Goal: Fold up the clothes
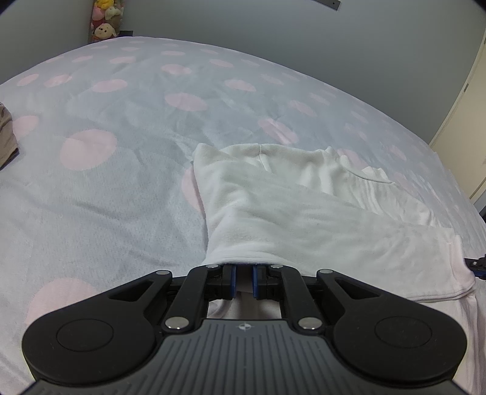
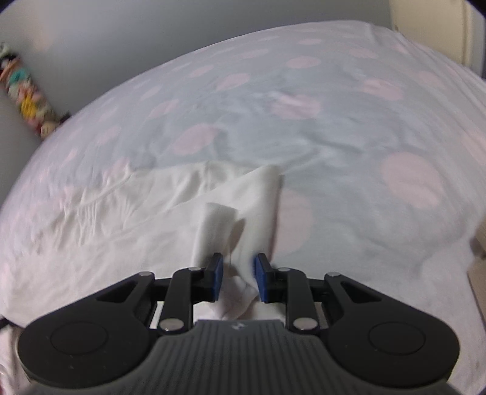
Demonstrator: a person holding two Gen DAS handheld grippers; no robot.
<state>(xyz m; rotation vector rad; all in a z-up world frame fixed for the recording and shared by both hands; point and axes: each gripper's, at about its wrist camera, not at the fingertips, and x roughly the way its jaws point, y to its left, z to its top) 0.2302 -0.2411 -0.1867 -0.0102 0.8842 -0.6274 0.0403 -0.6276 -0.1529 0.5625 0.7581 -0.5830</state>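
A white sweatshirt (image 1: 303,212) lies partly folded on the bed. My left gripper (image 1: 243,275) is shut on its hem edge, with the cloth bunched between the blue pads. In the right wrist view the same white sweatshirt (image 2: 121,206) spreads to the left. My right gripper (image 2: 238,275) holds a fold of its cloth between its blue pads, which stand slightly apart around the cloth. A cuff-like end (image 2: 215,221) sticks up ahead of the left pad. The right gripper's tip shows at the left wrist view's right edge (image 1: 477,264).
The bed has a pale blue cover with pink dots (image 1: 121,121). A brown garment (image 1: 7,133) lies at the left edge. Plush toys (image 1: 103,18) hang in the far corner. A cream cupboard door (image 1: 461,100) stands at the right.
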